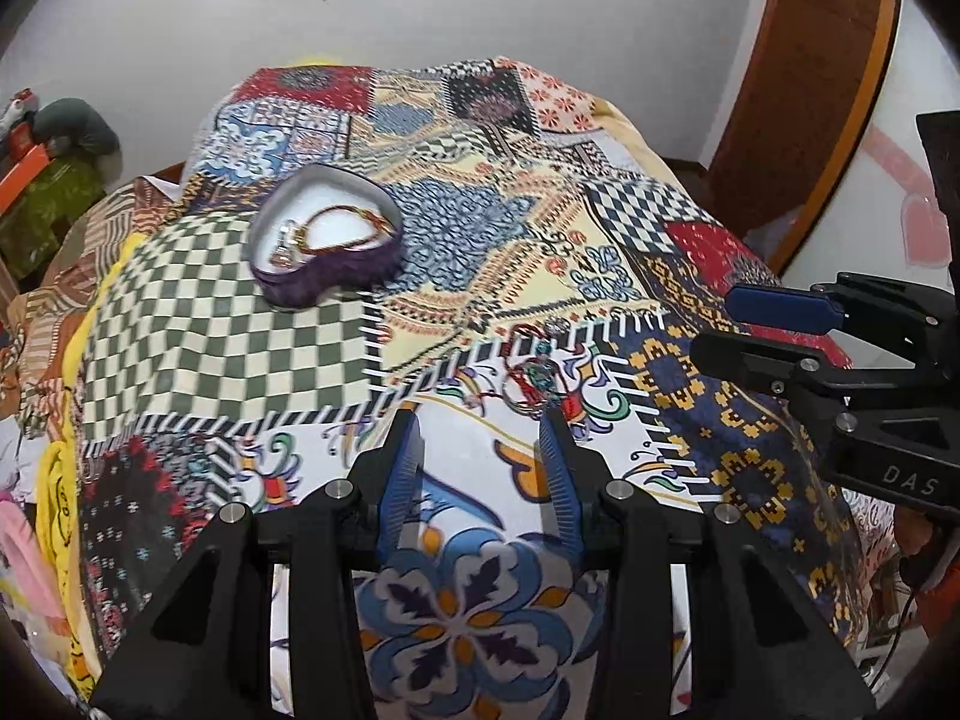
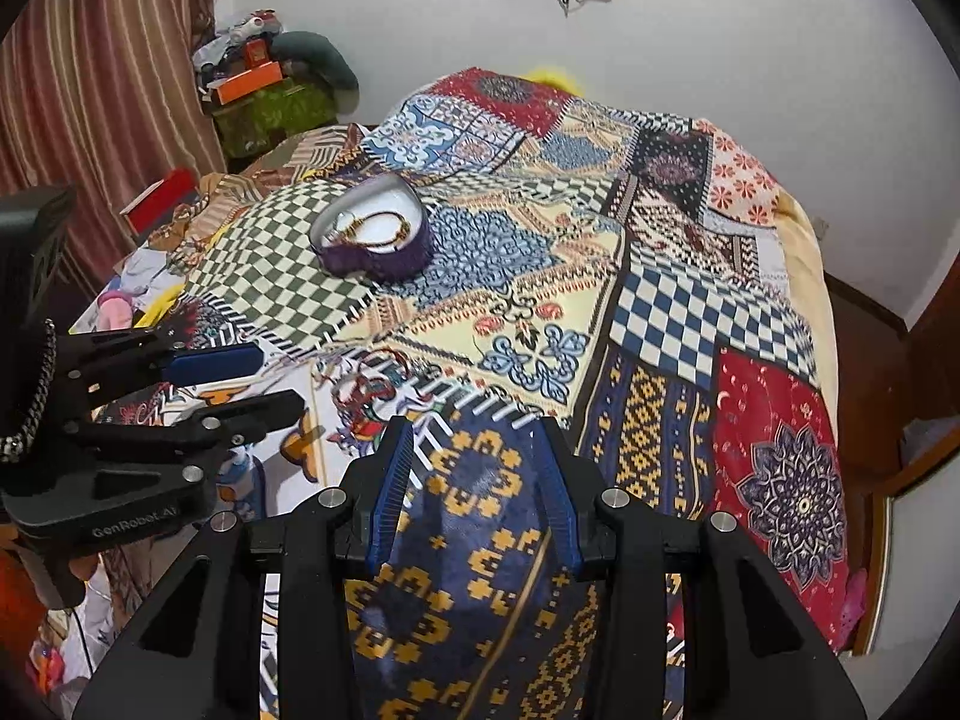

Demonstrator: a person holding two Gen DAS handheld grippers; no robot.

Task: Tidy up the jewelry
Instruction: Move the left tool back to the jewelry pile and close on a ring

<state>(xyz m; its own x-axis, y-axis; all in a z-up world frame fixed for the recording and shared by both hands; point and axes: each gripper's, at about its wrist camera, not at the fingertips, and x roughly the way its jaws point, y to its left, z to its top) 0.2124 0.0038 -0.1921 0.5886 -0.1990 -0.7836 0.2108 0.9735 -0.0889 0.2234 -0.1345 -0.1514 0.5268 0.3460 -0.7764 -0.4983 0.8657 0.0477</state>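
A purple heart-shaped jewelry box [image 1: 327,240] with a white lining sits open on the patchwork bedspread; it holds a red-brown beaded bracelet [image 1: 354,228] and a small shiny piece. It also shows in the right wrist view [image 2: 375,237]. A red thread bracelet with teal beads [image 1: 537,375] lies on the cloth just beyond my left gripper [image 1: 480,426], which is open and empty. It shows faintly in the right wrist view [image 2: 366,387]. My right gripper [image 2: 474,435] is open and empty over the navy and gold patch. Each gripper appears in the other's view.
The patchwork bedspread [image 1: 528,222] covers a bed. Cluttered items and a green bundle [image 2: 270,108] stand at the far left by a striped curtain [image 2: 102,78]. A wooden door frame [image 1: 804,90] is at the right. A white wall lies behind.
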